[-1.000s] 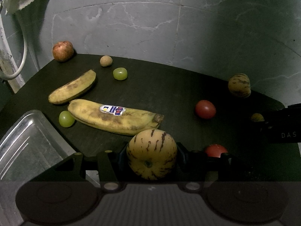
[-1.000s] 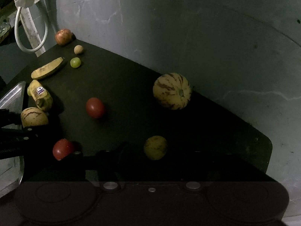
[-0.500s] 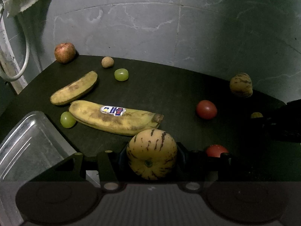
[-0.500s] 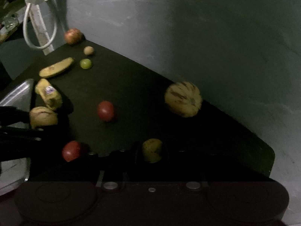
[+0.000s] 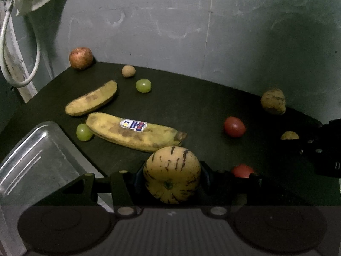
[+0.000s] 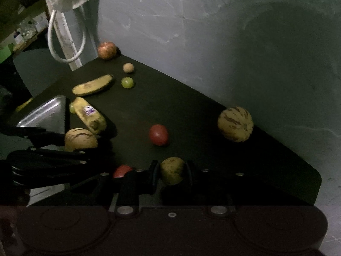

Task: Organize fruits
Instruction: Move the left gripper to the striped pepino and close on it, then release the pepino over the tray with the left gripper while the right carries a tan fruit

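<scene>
Two grips are loaded: I am clamping my left gripper [image 5: 171, 176] on the striped melon [image 5: 171, 173] near the steel tray [image 5: 32, 166], and my right gripper [image 6: 172, 171] on a small yellow fruit [image 6: 172, 170]. Both being round, either risks rolling off onto the dark tabletop [image 5: 191, 106].

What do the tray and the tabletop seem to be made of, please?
Tray: apparently metal, likely steel or aluminium; silvery, bright reflections, pressed ridges, rounded corner. Tabletop: unclear, perhaps a rubber or plastic mat; dark, matte, no visible shine or grain.
</scene>
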`<state>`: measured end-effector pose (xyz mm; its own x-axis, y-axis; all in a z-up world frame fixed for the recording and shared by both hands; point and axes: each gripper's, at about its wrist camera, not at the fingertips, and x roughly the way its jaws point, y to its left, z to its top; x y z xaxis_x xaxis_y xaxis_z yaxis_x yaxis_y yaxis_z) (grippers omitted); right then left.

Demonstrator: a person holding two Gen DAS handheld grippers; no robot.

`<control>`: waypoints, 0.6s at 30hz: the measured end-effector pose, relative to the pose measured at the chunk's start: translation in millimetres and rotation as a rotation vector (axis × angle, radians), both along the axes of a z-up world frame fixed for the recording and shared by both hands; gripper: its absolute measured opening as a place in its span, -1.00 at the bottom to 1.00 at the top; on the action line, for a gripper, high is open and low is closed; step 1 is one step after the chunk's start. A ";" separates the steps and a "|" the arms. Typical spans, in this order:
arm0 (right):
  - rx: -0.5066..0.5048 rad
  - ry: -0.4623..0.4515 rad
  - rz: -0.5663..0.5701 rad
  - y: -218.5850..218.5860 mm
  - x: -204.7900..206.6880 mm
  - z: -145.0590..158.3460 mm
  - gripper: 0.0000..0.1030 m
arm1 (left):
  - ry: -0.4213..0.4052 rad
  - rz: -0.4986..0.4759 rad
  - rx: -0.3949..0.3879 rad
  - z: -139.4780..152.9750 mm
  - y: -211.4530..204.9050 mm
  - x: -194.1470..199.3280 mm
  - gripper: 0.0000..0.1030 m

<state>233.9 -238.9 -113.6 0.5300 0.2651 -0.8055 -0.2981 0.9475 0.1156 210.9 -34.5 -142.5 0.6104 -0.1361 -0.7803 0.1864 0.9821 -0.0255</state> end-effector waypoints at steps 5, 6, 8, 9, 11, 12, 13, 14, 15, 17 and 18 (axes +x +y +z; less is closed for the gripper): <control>0.032 -0.024 0.010 8.0 -9.4 17.6 -0.46 | -0.028 0.018 -0.019 16.3 2.4 -8.3 0.08; 0.039 -0.032 0.013 9.2 -11.7 22.4 -0.46 | -0.036 0.022 -0.023 21.2 3.0 -11.3 0.08; 0.047 -0.049 0.017 11.4 -17.0 31.5 -0.46 | -0.052 0.030 -0.025 29.0 3.1 -15.9 0.08; 0.051 -0.056 0.020 11.9 -19.6 35.8 -0.46 | -0.060 0.036 -0.028 33.8 3.8 -18.7 0.08; 0.057 -0.074 0.026 12.7 -26.0 46.2 -0.46 | -0.075 0.047 -0.031 41.8 5.6 -22.8 0.08; 0.059 -0.084 0.030 13.3 -29.2 51.2 -0.46 | -0.086 0.053 -0.032 47.1 6.3 -26.1 0.08; 0.063 -0.094 0.034 13.5 -32.7 56.3 -0.46 | -0.095 0.057 -0.033 51.6 6.9 -29.0 0.08; 0.067 -0.102 0.036 13.4 -35.2 60.6 -0.46 | -0.104 0.062 -0.033 56.0 7.3 -32.1 0.08; 0.071 -0.110 0.039 13.3 -37.9 65.1 -0.46 | -0.115 0.067 -0.033 61.2 8.1 -35.7 0.08; 0.079 -0.132 0.049 14.5 -45.0 75.2 -0.46 | -0.136 0.079 -0.031 71.5 11.2 -43.9 0.08; 0.083 -0.142 0.054 14.6 -48.2 80.5 -0.46 | -0.144 0.085 -0.030 75.2 12.1 -46.9 0.08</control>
<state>185.6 -224.3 -33.1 0.6201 0.3585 -0.6978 -0.3672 0.9187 0.1456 164.0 -22.4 -67.3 0.7258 -0.1013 -0.6804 0.1067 0.9937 -0.0342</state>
